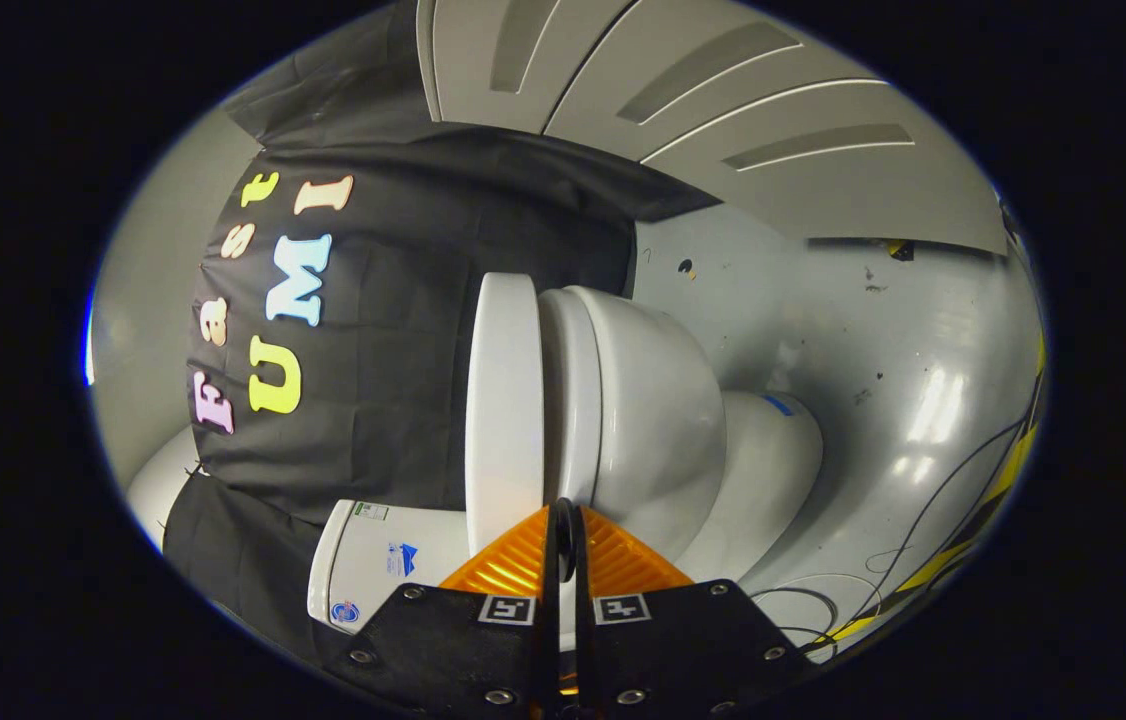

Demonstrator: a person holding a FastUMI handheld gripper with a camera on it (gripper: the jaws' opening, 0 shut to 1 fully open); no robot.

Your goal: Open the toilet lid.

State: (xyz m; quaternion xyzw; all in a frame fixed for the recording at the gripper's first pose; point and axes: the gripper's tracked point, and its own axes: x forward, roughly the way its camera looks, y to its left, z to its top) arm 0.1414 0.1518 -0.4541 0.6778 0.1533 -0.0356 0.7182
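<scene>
The view is rolled on its side. A white toilet lies just ahead of my fingers. Its lid [503, 400] rests flat on the seat [568, 390], above the bowl [653, 430]. My gripper [563, 512] is shut, its orange fingers [513, 565] pressed together with nothing between them. The tips sit at the seam between the lid and the seat, near the lid's edge. Whether they touch the lid I cannot tell.
The white tank [373, 565] stands behind the lid, against the black cloth wall [393, 400]. The toilet's base [768, 470] stands on a glossy grey floor [873, 350]. Black cables [923, 520] and yellow tape [1013, 470] run across the floor beyond the base.
</scene>
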